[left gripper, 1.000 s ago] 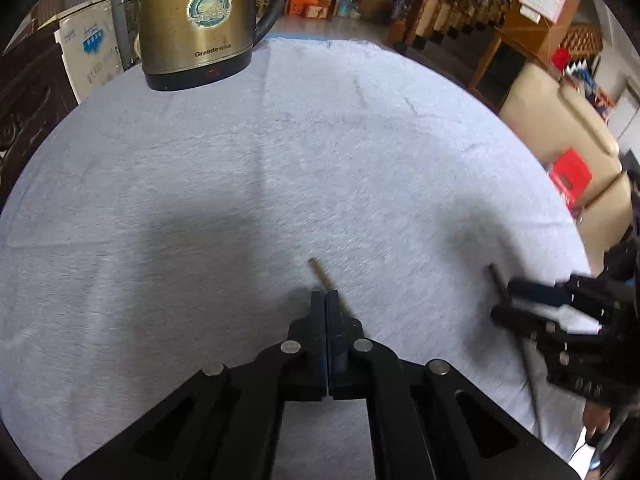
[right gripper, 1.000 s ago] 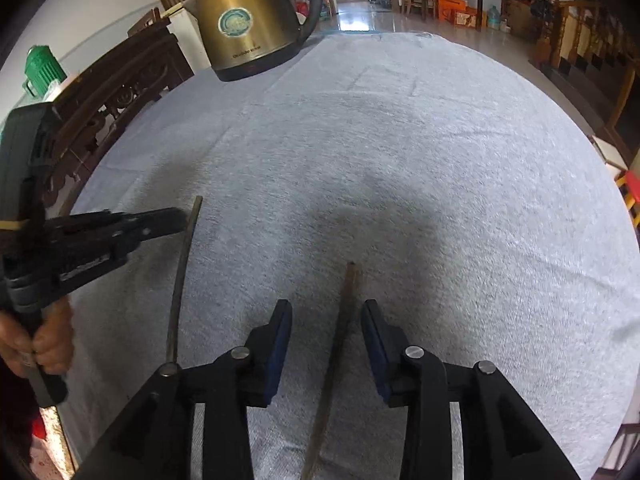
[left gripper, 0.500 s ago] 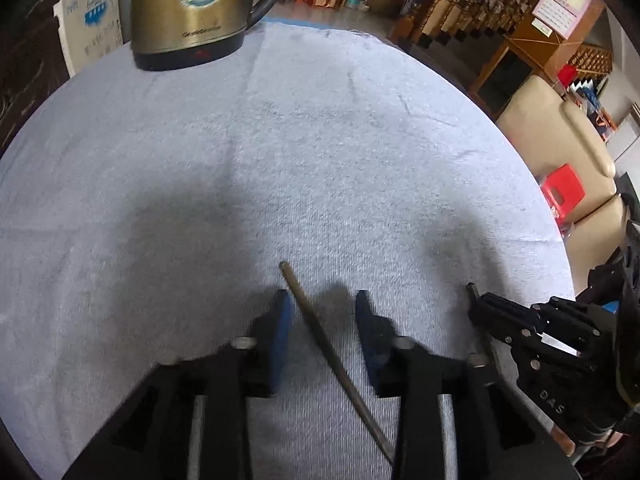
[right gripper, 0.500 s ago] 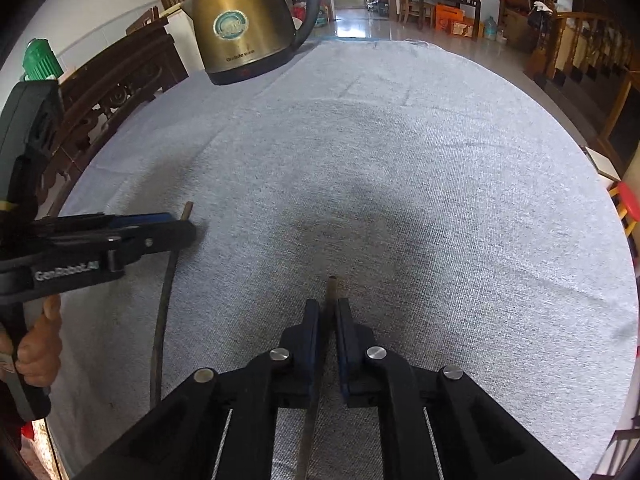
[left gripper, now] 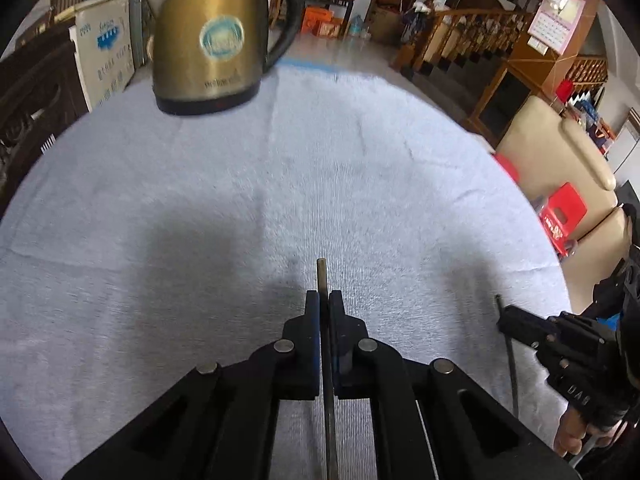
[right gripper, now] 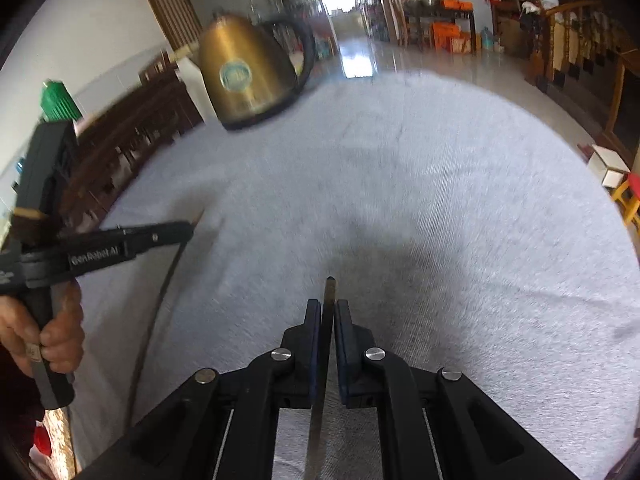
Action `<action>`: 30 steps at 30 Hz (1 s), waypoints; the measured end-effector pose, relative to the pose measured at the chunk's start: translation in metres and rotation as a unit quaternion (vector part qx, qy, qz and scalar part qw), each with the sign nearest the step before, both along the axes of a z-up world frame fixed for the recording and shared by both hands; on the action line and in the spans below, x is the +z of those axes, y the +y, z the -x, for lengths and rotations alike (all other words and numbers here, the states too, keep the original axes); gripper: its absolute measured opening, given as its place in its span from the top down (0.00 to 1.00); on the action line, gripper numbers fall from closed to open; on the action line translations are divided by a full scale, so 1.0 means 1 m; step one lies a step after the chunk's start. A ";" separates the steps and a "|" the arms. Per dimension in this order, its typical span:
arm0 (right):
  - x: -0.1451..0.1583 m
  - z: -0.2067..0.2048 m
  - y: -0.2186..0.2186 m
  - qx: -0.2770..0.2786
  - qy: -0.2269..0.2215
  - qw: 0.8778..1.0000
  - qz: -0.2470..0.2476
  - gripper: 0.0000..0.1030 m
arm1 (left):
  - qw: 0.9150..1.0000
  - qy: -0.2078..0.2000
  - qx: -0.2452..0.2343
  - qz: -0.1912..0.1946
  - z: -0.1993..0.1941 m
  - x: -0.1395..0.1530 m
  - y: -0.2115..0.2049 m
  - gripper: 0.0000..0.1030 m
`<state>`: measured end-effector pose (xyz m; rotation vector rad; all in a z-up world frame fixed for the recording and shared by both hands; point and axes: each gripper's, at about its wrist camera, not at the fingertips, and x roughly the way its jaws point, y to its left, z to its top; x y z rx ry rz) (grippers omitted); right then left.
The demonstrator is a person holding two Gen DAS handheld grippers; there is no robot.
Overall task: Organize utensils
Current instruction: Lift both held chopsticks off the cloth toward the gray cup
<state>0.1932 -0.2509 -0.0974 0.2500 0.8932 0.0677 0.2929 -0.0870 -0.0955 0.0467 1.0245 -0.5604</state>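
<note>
A thin dark chopstick (left gripper: 321, 272) sticks out forward between the pads of my left gripper (left gripper: 324, 296), whose jaws are closing tight on it. My right gripper (right gripper: 328, 306) is shut on a second chopstick (right gripper: 330, 288), whose tip shows just past the pads. In the left wrist view the right gripper (left gripper: 505, 322) is at the right edge, its chopstick (left gripper: 512, 376) trailing toward the table's near side. In the right wrist view the left gripper (right gripper: 186, 230) is at the left, with its chopstick (right gripper: 160, 300) trailing back beneath it.
A pale grey cloth (left gripper: 360, 160) covers the round table. A brass-coloured electric kettle (left gripper: 212, 40) stands at the far left rim. Dark wooden chairs (right gripper: 132, 140) stand along the left side, and a beige sofa (left gripper: 560, 152) stands to the right. A hand (right gripper: 52, 340) grips the left tool.
My left gripper opened over its chopstick and has shut on it again. The right gripper closed on its chopstick. Both grippers have risen from the cloth, and the views are blurred.
</note>
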 end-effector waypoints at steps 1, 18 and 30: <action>0.007 0.006 -0.002 -0.001 -0.015 1.000 -0.003 0.93 | 1.000 -0.007 0.004 0.003 0.003 0.008 0.005 0.96; 0.108 0.162 -0.026 -0.113 -0.212 0.971 -0.006 0.93 | 0.974 -0.193 0.085 0.077 0.120 0.130 0.091 0.97; 0.152 0.237 0.003 -0.140 -0.284 0.947 0.050 0.94 | 0.959 -0.250 0.101 0.090 0.173 0.149 0.118 0.97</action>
